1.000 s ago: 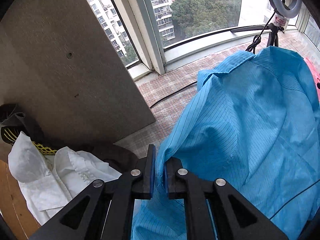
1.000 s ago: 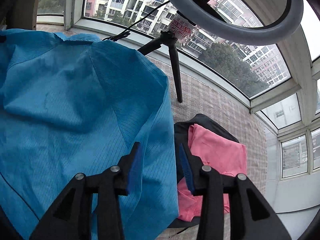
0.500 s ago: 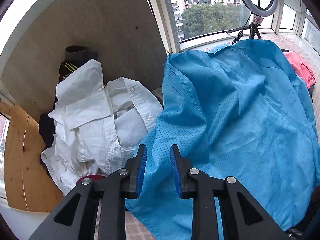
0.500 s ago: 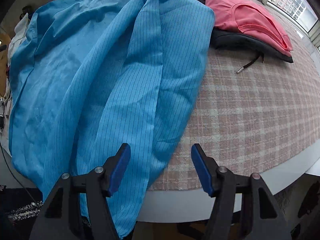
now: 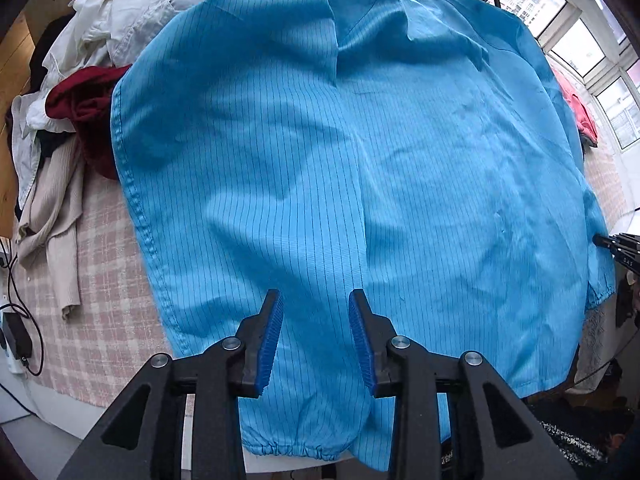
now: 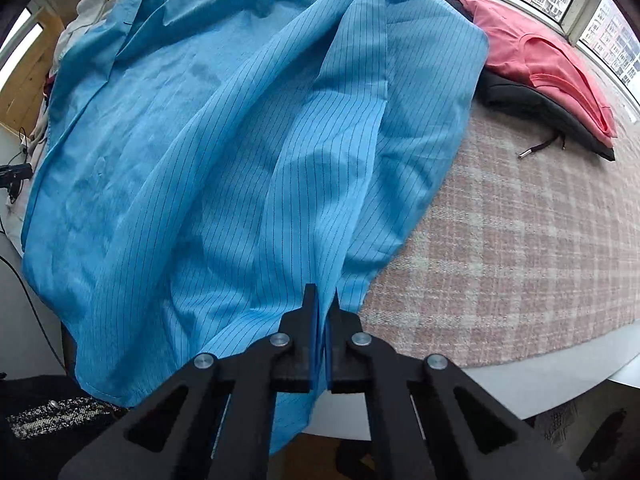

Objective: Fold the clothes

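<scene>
Right gripper (image 6: 322, 312) is clamped on a fold of the blue pinstriped coat (image 6: 240, 140), whose sleeve runs away toward twelve o'clock. Left gripper (image 5: 316, 336), jaws opening, hovers with the other elastic-cuffed sleeve (image 5: 296, 320) lying unpinched between its pads, long axis six to twelve. Beyond, at two o'clock from the right gripper, lies a pink shirt (image 6: 536, 48).

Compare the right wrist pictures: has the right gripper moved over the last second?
Yes. The right gripper has swung down from facing the window to the near edge of the checked table, now shut on the blue coat.
</scene>
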A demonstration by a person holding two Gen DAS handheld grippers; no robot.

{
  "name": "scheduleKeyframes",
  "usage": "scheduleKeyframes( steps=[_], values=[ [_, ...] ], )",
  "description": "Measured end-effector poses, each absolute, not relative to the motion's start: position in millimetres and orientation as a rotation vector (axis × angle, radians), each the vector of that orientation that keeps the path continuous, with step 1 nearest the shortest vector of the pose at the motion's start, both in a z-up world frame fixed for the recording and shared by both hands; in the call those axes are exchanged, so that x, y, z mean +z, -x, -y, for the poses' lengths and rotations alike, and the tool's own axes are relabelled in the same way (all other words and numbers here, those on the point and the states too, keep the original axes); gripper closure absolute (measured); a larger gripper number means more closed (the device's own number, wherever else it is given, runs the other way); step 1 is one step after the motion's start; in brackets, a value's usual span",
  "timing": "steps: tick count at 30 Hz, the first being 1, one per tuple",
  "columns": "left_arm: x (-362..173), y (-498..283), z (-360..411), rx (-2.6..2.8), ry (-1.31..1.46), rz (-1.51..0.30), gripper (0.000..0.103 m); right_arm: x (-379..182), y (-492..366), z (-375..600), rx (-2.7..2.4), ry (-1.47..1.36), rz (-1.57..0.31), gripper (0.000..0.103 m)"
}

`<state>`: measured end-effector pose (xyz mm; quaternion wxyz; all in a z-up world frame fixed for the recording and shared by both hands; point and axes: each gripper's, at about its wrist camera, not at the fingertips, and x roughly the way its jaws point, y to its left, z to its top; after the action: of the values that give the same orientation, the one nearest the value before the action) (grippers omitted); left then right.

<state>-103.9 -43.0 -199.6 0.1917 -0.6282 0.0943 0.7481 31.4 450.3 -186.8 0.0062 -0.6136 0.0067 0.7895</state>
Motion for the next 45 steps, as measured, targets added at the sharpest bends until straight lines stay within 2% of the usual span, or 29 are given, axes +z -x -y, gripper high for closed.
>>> scheduleKeyframes(
  steps=[4, 5, 6, 7, 8, 10, 11, 12, 13, 14, 16, 19, 20, 23, 25, 27, 30, 34, 35, 36, 38, 41, 45],
  values=[
    [-219, 92, 20, 2.093, 1.755, -0.393, 0.064, -147, -29, -520, 2.223, 1.676, 0.234, 0.101],
    [-222, 95, 20, 2.102, 1.769, -0.395, 0.066, -139, -28, -543, 2.14, 1.632, 0.284, 0.1],
    [-226, 99, 21, 2.112, 1.782, -0.397, 0.07, -132, -29, -561, 2.084, 1.614, 0.278, 0.1],
    [-229, 102, 21, 2.121, 1.796, -0.399, 0.088, -125, -31, -576, 2.052, 1.596, 0.254, 0.099],
    [-229, 106, 25, 2.132, 1.801, -0.38, 0.099, -119, -37, -581, 2.107, 1.583, 0.166, 0.096],
    [-222, 115, 40, 2.176, 1.799, -0.339, 0.099, -111, -46, -576, 2.214, 1.565, 0.026, 0.085],
    [-216, 119, 50, 2.223, 1.797, -0.35, 0.1, -110, -50, -568, 2.266, 1.561, -0.023, 0.073],
    [-209, 125, 63, 2.278, 1.798, -0.366, 0.1, -114, -53, -555, 2.306, 1.568, -0.033, 0.067],
    [-202, 130, 79, 2.336, 1.803, -0.362, 0.099, -122, -53, -540, 2.336, 1.583, -0.033, 0.067],
    [-194, 135, 96, 2.39, 1.81, -0.341, 0.093, -132, -54, -527, 2.364, 1.613, -0.034, 0.067],
    [-178, 144, 130, 2.499, 1.821, -0.296, 0.087, -161, -53, -503, 2.421, 1.713, -0.028, 0.067],
    [-158, 141, 166, 2.606, 1.822, -0.279, 0.088, -188, -59, -481, 2.44, 1.822, -0.013, 0.067],
    [-154, 133, 171, 2.581, 1.816, -0.251, 0.085, -196, -61, -478, 2.44, 1.848, -0.022, 0.067],
    [-160, 100, 161, 2.477, 1.808, -0.222, 0.074, -208, -68, -473, 2.457, 1.892, -0.116, 0.066],
    [-168, 74, 145, 2.411, 1.811, -0.229, 0.074, -211, -69, -469, 2.484, 1.906, -0.157, 0.062],
    [-175, 54, 134, 2.366, 1.822, -0.219, 0.074, -214, -64, -461, 2.498, 1.923, -0.142, 0.052],
    [-180, 38, 122, 2.343, 1.824, -0.243, 0.074, -220, -58, -445, 2.507, 1.965, -0.081, 0.051],
    [-180, 27, 118, 2.344, 1.81, -0.246, 0.073, -230, -59, -412, 2.513, 2.052, 0.141, 0.052],
    [-179, 25, 119, 2.35, 1.804, -0.235, 0.073, -235, -59, -404, 2.497, 2.068, 0.204, 0.067],
    [-178, 23, 120, 2.355, 1.798, -0.223, 0.073, -236, -59, -400, 2.506, 2.071, 0.215, 0.099],
    [-176, 19, 121, 2.364, 1.79, -0.218, 0.073, -238, -60, -393, 2.526, 2.074, 0.225, 0.101],
    [-173, 11, 121, 2.369, 1.776, -0.217, 0.073, -206, -71, -410, 2.629, 1.95, 0.068, 0.101],
    [-172, -5, 116, 2.35, 1.747, -0.2, 0.073, -165, -103, -505, 2.539, 1.633, -0.297, 0.101]
  ],
)
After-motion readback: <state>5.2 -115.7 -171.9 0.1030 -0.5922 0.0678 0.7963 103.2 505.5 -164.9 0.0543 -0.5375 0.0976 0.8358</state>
